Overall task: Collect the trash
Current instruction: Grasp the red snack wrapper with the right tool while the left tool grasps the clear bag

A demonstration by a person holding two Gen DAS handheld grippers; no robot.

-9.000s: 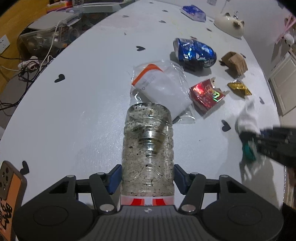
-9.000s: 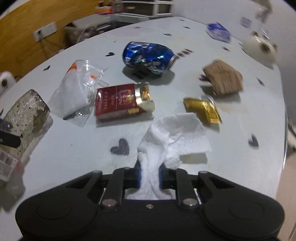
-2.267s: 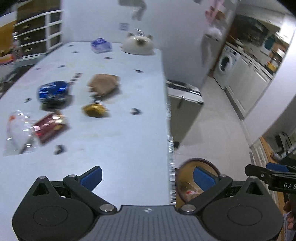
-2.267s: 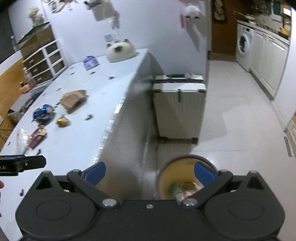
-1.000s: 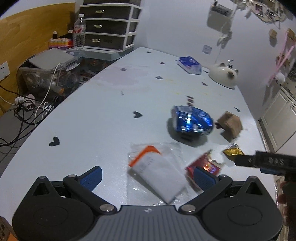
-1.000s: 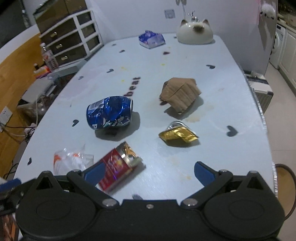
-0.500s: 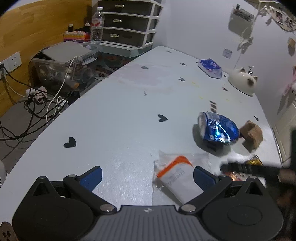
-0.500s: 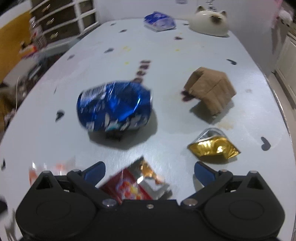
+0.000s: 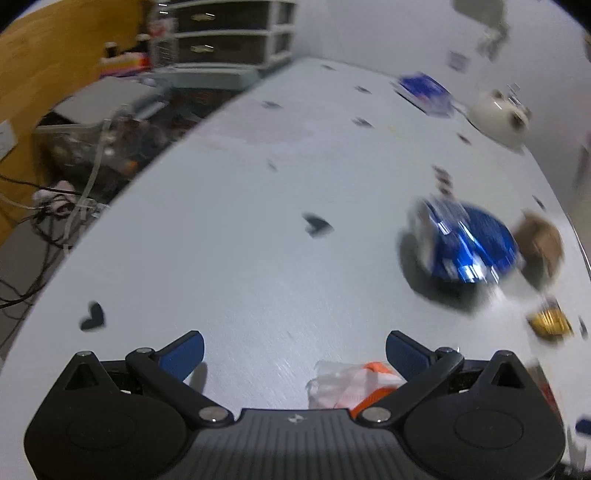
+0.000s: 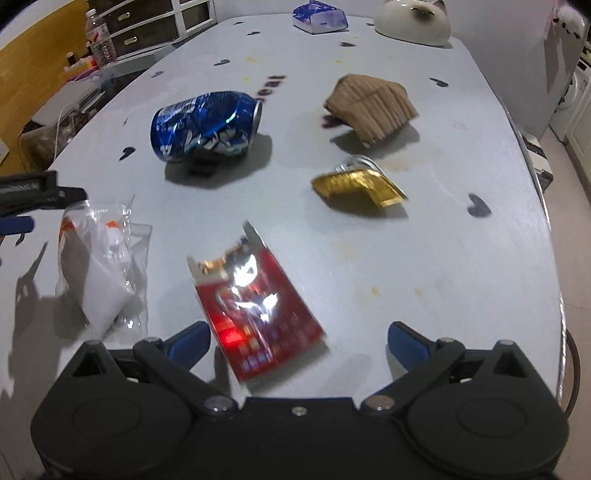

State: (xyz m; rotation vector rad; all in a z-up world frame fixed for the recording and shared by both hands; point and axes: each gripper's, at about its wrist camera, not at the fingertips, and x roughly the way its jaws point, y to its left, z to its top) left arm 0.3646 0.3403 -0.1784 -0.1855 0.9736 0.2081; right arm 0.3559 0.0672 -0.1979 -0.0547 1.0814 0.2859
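Note:
Trash lies on a pale grey table [image 10: 461,280]. A red cigarette pack [image 10: 258,306] rests flat just ahead of my right gripper [image 10: 299,341], which is open, with the pack's near end between the fingers. A clear plastic bag [image 10: 103,266] with orange trim lies left of it; the bag [image 9: 351,384] sits by the right finger of my left gripper [image 9: 293,350], which is open and empty. Farther off are a crushed blue can [image 10: 205,125] [image 9: 467,245], a gold foil wrapper [image 10: 358,188] [image 9: 548,325] and a brown crumpled cardboard piece [image 10: 371,107] [image 9: 539,243]. The left wrist view is blurred.
A white cat-shaped ceramic [image 10: 412,16] [image 9: 496,118] and a blue tissue pack [image 10: 319,16] [image 9: 424,90] stand at the table's far end. Drawers [image 9: 229,33], a storage box [image 9: 92,122] and cables [image 9: 48,206] lie beyond the left edge. The right edge [image 10: 554,258] drops to the floor.
Both grippers, earlier shut on a bottle and a tissue, are back empty. In the last half second the right one closed in on the red pack and the left one on the bag.

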